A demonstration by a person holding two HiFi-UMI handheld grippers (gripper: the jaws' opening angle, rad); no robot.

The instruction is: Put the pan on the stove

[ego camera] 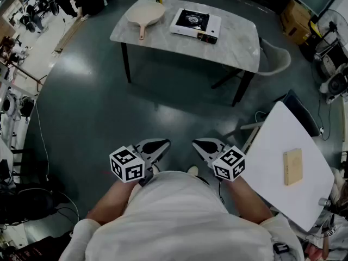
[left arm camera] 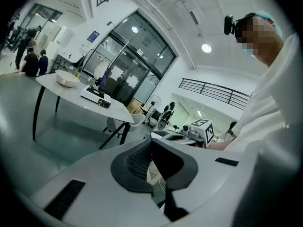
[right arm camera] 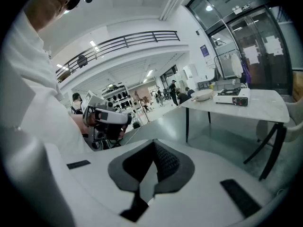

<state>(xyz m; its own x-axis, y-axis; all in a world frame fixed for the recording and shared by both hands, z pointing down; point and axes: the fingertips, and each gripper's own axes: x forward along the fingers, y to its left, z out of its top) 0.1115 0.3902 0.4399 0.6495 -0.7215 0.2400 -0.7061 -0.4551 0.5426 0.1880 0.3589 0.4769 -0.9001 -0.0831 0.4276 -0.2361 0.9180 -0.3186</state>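
Two grippers, both held low and close to the person's white-clad body.

Head view: left gripper [ego camera: 156,145] and right gripper [ego camera: 204,144] point forward over the dark floor [ego camera: 109,107]. Their tips are near each other but apart, and each carries its marker cube. Both are well apart from the grey counter [ego camera: 239,48], which stands ahead at the top of the view. Pan [ego camera: 145,13], pale, lies on the counter's left part, handle pointing back toward the person. Stove [ego camera: 196,23], white with a black burner, sits on the same counter just right of the pan. The two are near, not touching, and the pan is not on the stove. Chair [ego camera: 276,58] stands at the counter's right end. White side counter [ego camera: 266,162] is at right, with a wooden block [ego camera: 293,166] lying on it.

Left gripper view: jaws clenched, ribbed pads meeting at the tip, nothing between them. The grey counter is far off at left, with pan [left arm camera: 66,79] and stove [left arm camera: 97,97] side by side on it. The right gripper [left arm camera: 199,129] shows beyond the jaws, to the right.

Right gripper view: jaws likewise clenched on nothing, tips together. The grey counter is far off at right, pan [right arm camera: 203,95] to the left of stove [right arm camera: 232,97]. The left gripper [right arm camera: 106,118] shows at left, in the person's hand.
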